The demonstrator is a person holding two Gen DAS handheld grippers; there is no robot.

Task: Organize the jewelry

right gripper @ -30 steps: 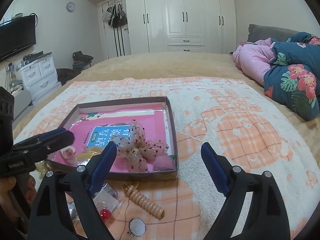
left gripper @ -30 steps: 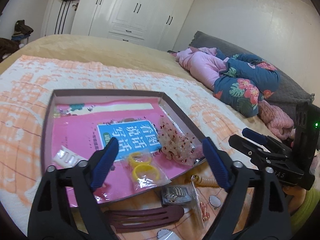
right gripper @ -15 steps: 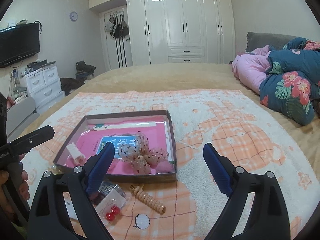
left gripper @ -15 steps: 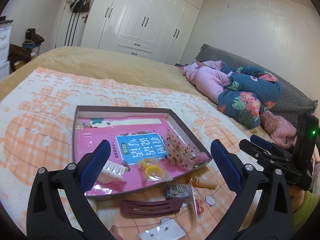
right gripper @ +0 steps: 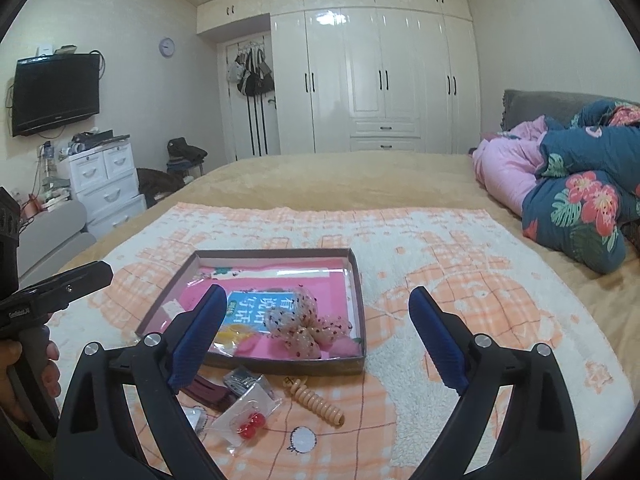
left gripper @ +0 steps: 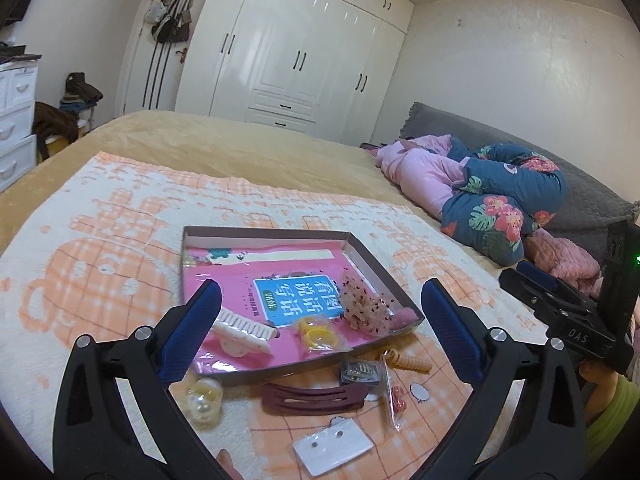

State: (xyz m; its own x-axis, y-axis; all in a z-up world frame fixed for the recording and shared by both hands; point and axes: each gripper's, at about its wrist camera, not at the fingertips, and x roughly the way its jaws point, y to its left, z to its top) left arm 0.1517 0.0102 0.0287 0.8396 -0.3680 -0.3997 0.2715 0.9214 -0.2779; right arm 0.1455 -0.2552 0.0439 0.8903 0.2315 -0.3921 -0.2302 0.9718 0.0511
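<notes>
Both wrist views angled down, sharing tray (left gripper: 362, 246)

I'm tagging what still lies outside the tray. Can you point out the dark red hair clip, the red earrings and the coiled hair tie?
dark red hair clip (left gripper: 314, 397), left wrist view, middle of its body
red earrings (right gripper: 251, 424), right wrist view, on the beads
coiled hair tie (right gripper: 318, 402), right wrist view, mid-coil

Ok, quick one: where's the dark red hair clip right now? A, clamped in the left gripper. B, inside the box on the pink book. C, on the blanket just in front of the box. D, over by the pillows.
C: the dark red hair clip lies flat on the blanket, just outside the box near its front edge, with nothing gripping it.
</notes>
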